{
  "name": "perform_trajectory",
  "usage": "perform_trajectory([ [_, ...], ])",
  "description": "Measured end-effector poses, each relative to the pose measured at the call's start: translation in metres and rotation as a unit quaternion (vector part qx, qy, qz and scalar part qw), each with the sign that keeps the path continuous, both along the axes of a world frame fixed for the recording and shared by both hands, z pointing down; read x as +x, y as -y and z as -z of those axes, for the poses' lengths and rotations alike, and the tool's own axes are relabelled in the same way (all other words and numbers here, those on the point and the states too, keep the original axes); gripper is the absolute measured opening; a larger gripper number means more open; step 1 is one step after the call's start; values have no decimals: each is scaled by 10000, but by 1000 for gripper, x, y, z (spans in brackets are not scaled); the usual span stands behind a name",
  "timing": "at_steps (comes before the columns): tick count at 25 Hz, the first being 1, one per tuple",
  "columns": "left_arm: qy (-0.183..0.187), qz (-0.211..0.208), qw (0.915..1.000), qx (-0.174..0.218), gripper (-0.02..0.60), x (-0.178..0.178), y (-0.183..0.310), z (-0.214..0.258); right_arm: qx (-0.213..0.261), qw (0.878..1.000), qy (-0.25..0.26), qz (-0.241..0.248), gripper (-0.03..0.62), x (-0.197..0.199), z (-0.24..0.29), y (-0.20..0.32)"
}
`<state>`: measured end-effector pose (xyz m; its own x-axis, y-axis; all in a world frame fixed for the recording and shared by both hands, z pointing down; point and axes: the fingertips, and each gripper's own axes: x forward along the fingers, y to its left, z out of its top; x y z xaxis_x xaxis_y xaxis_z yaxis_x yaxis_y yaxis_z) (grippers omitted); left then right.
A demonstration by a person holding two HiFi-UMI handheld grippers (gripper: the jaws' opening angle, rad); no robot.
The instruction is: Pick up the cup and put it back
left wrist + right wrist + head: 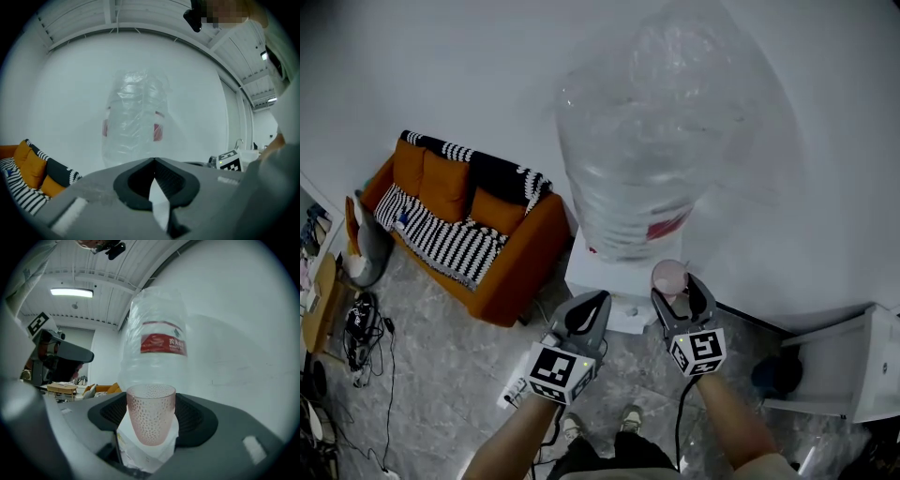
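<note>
From the head view, the left gripper [600,298] sits at lower centre with its jaws drawn together and nothing in them, and just to its right the right gripper [676,287] has its jaws spread around a pink cup [667,273], which stands upright at the front edge of a white dispenser [598,274]. A big clear water bottle [642,159] fills the upper middle of the frame on top of that dispenser, and an orange sofa [511,258] with a black-and-white striped blanket [441,239] lies off to the left on the grey floor [422,394]. In the left gripper view, the left gripper [153,160] shows its two dark pads meeting tip to tip at lower centre, empty, with the water bottle [133,122] against the white wall behind and the sofa [26,164] at the lower left edge. In the right gripper view, the right gripper [151,399] is clamped on the cup [150,420], the pads against both of its dimpled sides at lower centre; the cup is upright, with the water bottle [159,343] and its red label right behind it. I can't tell whether the cup's base touches the dispenser.
</note>
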<state>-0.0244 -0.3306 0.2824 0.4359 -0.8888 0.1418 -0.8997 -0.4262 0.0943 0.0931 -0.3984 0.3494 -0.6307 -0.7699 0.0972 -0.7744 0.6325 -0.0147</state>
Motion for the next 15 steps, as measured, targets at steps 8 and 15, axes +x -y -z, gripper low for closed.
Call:
perform_trajectory([
  [8,32,-98,9991,-406,2,13,7,-40,-136,9997,-173,-136,325,0,-44,19],
  [15,54,-88,9985,-532,2,11,4,-54,-37,9999,78,-123,325,-4,-47,28],
])
